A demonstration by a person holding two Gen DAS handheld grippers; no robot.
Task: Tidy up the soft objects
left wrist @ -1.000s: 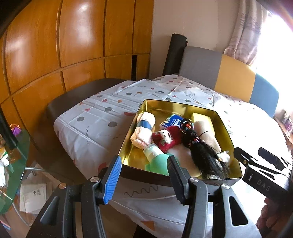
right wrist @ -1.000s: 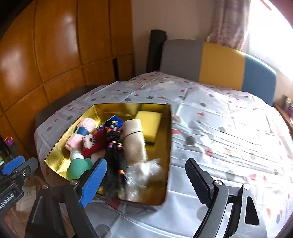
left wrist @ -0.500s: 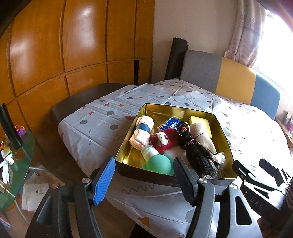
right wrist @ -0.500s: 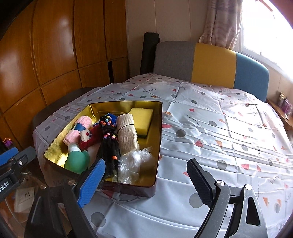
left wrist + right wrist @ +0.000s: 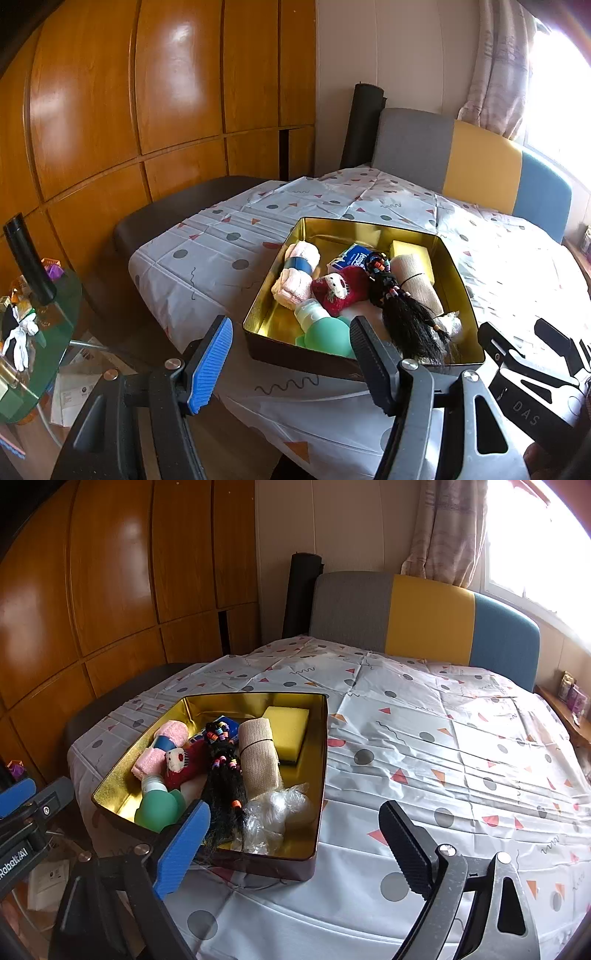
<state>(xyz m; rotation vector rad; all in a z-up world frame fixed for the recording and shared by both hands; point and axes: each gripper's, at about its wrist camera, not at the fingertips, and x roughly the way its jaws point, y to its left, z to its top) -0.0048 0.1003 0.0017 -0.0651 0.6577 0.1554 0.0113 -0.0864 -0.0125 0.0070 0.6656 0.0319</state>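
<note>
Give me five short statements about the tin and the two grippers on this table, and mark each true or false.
1. The yellow sponge lies inside the gold tin. True.
2. The right gripper grips the beige roll. False: its jaws stand open and empty.
3. The green bottle stands outside the tin. False: it lies inside.
4. The black hairpiece lies beside the beige roll. True.
5. The left gripper is shut. False: open, holding nothing.

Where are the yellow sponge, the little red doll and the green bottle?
yellow sponge (image 5: 286, 728), right wrist view, middle of its top face.
little red doll (image 5: 341, 290), left wrist view, its red body.
green bottle (image 5: 157, 808), right wrist view, its round green body.
</note>
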